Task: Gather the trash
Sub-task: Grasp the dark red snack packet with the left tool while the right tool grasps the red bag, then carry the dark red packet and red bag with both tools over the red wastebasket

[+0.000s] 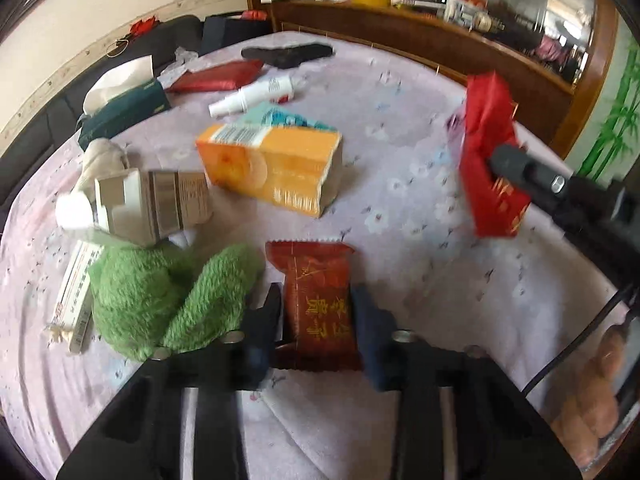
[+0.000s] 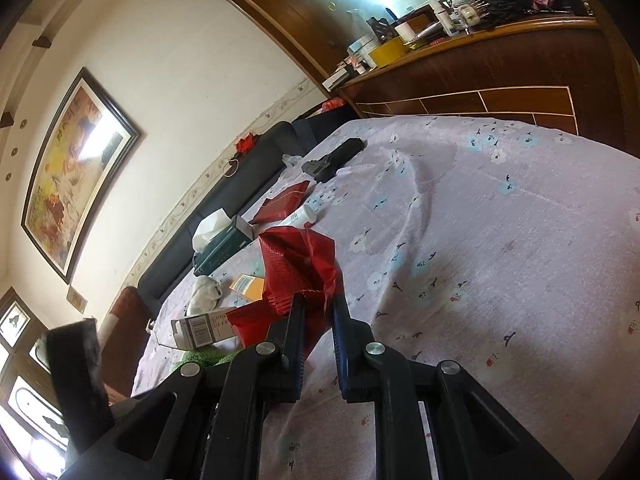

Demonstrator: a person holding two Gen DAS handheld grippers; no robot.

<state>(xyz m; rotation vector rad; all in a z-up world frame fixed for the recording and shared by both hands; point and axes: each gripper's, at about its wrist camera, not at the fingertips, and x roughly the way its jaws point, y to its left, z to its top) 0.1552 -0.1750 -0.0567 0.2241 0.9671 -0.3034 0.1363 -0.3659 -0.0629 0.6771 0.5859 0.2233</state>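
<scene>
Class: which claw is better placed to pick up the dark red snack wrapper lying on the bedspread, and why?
Left. The left claw already straddles the snack wrapper; the right claw is shut on a red bag.

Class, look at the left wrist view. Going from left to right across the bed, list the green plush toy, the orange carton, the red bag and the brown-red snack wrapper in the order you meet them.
green plush toy → orange carton → brown-red snack wrapper → red bag
</scene>
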